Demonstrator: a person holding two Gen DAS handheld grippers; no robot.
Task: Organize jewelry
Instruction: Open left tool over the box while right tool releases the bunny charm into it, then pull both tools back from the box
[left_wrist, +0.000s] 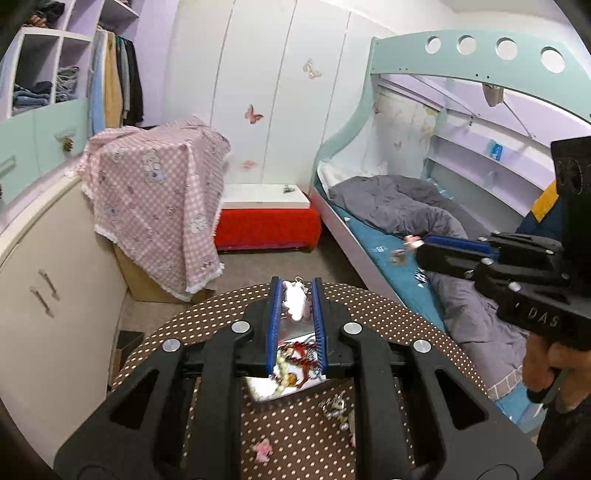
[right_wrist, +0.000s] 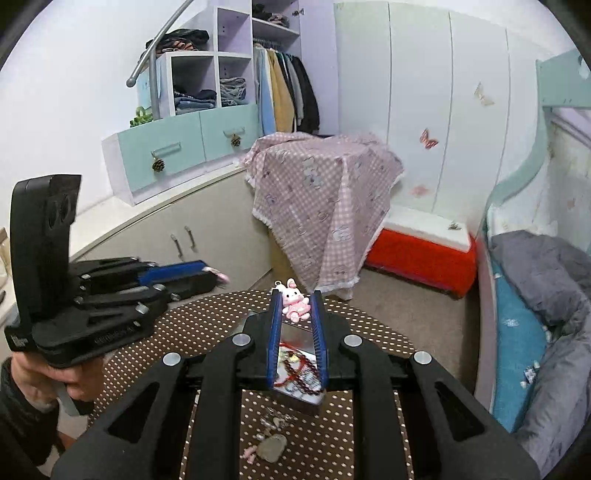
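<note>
Both grippers hover above a round brown polka-dot table (left_wrist: 221, 314), each shut on a white-and-pink bunny charm. My left gripper (left_wrist: 295, 284) pinches one bunny charm (left_wrist: 294, 301), seen from its pale back. My right gripper (right_wrist: 295, 295) pinches the other bunny charm (right_wrist: 294, 302), face toward the camera. Below lies an open metal tin (right_wrist: 295, 397) holding red cord and bead jewelry (left_wrist: 297, 360). Loose silver charms (left_wrist: 334, 406) and a small pink piece (left_wrist: 263, 449) lie on the cloth nearer me. The right gripper also shows in the left wrist view (left_wrist: 417, 245), the left gripper in the right wrist view (right_wrist: 218, 277).
A pink checked cloth covers a box (left_wrist: 159, 206) beyond the table. A red ottoman with a white top (left_wrist: 267, 218) stands by the white wardrobe. A bed with a grey duvet (left_wrist: 399, 210) is to the right, cream cabinets (left_wrist: 44, 280) to the left.
</note>
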